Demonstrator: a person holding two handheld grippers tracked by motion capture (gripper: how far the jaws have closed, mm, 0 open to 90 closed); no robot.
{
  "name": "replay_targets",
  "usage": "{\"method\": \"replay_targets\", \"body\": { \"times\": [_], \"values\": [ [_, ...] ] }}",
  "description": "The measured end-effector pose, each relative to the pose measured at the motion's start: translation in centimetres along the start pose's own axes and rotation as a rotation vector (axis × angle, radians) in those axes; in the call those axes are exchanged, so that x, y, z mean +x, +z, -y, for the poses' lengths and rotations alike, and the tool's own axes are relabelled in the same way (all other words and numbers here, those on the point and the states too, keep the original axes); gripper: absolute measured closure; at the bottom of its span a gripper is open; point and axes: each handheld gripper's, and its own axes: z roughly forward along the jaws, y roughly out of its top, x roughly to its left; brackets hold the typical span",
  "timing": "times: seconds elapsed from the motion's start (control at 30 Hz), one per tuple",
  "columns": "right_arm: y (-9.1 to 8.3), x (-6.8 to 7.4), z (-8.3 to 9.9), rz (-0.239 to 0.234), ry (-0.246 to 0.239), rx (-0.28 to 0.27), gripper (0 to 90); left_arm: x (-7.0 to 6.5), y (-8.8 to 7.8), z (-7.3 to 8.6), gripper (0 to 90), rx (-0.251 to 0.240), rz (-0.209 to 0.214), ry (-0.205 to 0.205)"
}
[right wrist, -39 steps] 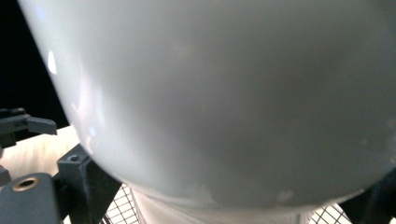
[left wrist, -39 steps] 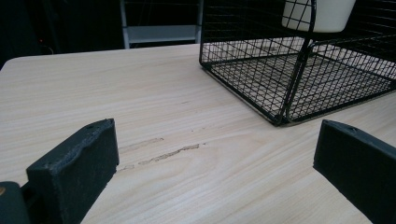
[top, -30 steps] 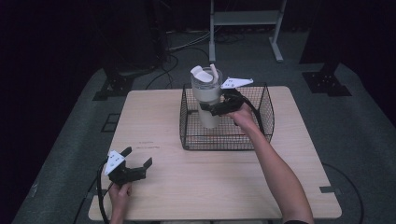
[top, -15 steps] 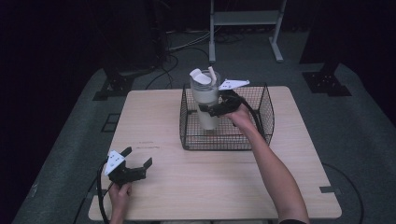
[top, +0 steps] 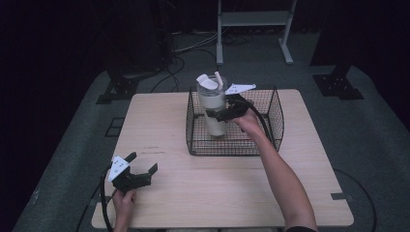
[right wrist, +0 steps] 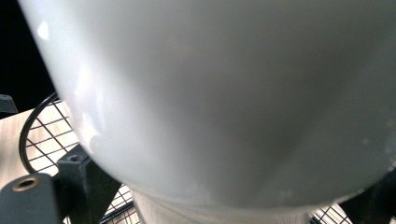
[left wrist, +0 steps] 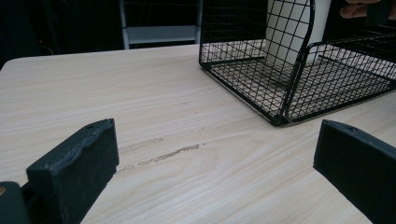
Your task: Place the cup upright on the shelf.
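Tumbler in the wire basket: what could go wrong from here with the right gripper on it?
The right gripper clamps the smooth white tumbler around its middle; the glossy wall could slip. The tumbler is tall and stands inside the wire basket, so its base may catch the rim and drag the basket. The left gripper rests open, far away, not steadying anything.

Your counter (top: 203,193) reads as pale wood-grain laminate, matt, with a few scuffed streaks in the finish near the left gripper (left wrist: 215,172). Its jaws are black, matt and slightly pitted, like moulded plastic. The basket (top: 275,121) is thin black coated wire. The tumbler (right wrist: 224,93) you clamp with the right gripper (top: 223,115) is smooth, cream-white and glossy, showing soft highlights.
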Motion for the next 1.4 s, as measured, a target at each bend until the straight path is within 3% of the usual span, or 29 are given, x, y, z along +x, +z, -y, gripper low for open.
{"method": "replay_targets", "body": {
  "times": [0.73, 1.17, 1.4],
  "values": [
    [1.8, 0.0, 1.3, 0.006, -0.030, 0.097, 8.3, 0.0, 0.0, 0.0, 0.0, 0.000, 0.002, 0.005],
    [1.1, -0.5, 1.8, -0.021, -0.039, 0.118, 8.0, -0.1, 0.0, 0.0, 0.0, 0.001, 0.002, 0.006],
    [0.8, -0.6, 2.3, -0.031, -0.060, 0.097, 8.0, -0.1, 0.0, 0.0, 0.0, 0.002, 0.001, 0.006]
  ]
}}
